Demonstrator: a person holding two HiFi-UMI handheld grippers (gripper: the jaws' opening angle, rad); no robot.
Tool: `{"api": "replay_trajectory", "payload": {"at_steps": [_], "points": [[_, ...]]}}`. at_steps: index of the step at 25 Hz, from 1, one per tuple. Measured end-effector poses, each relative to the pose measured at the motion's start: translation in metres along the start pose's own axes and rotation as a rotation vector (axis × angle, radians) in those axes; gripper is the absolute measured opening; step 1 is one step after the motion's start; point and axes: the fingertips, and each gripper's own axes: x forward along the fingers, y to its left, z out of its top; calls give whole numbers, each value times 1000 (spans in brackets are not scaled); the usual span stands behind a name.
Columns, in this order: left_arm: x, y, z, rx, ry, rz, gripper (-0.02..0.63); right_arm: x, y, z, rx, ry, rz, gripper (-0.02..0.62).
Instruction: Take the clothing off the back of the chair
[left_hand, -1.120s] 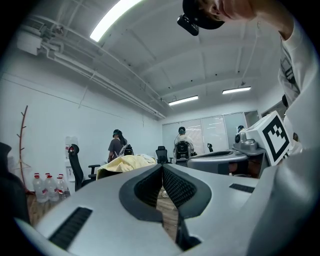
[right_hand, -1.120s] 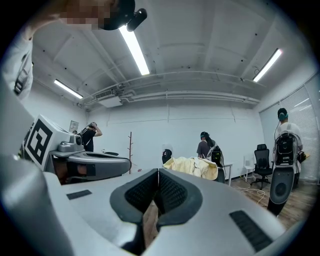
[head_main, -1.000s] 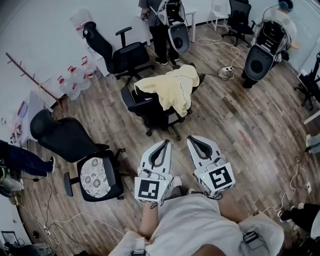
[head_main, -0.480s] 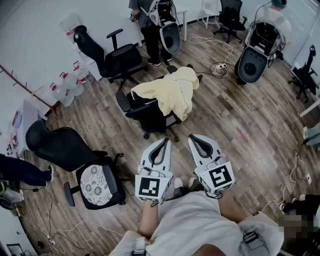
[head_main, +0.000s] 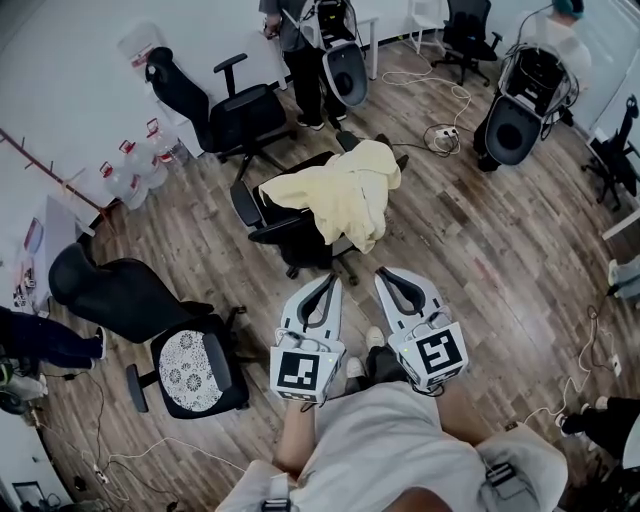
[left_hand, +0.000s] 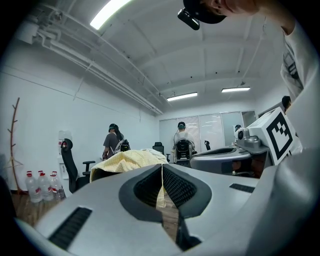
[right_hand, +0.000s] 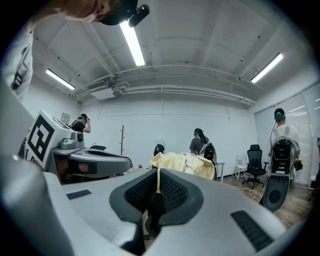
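Note:
A pale yellow garment (head_main: 340, 192) hangs over the back of a black office chair (head_main: 285, 222) in the middle of the wooden floor. It shows ahead in the left gripper view as the yellow garment (left_hand: 131, 160) and in the right gripper view as the yellow garment (right_hand: 183, 163). My left gripper (head_main: 330, 284) and right gripper (head_main: 384, 276) are side by side, both shut and empty, pointing at the chair from a short distance in front of it.
A second black chair (head_main: 222, 107) stands further back, and a black chair with a patterned seat (head_main: 190, 365) is at the left. Water bottles (head_main: 130, 170) line the wall. People stand at the back beside large speaker-like machines (head_main: 515, 125). Cables lie on the floor.
The chair with the garment sits slightly nearer to both grippers than a second ago, and the scene has shifted a little. Both grippers stay shut.

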Motion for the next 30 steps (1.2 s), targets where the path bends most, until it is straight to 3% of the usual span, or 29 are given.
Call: {"api": "replay_trajectory", "payload": {"at_steps": [19,22,30], "points": [[43,17,-9,-1,42,40,20,38,-33,-13,11,38,40,25],[45,22,-12,-1,51,51,25,40,-36,-15,14,50,30,78],[51,27,-15,-13,69,57,67,42,-44,-20,25,66,10,95]]}}
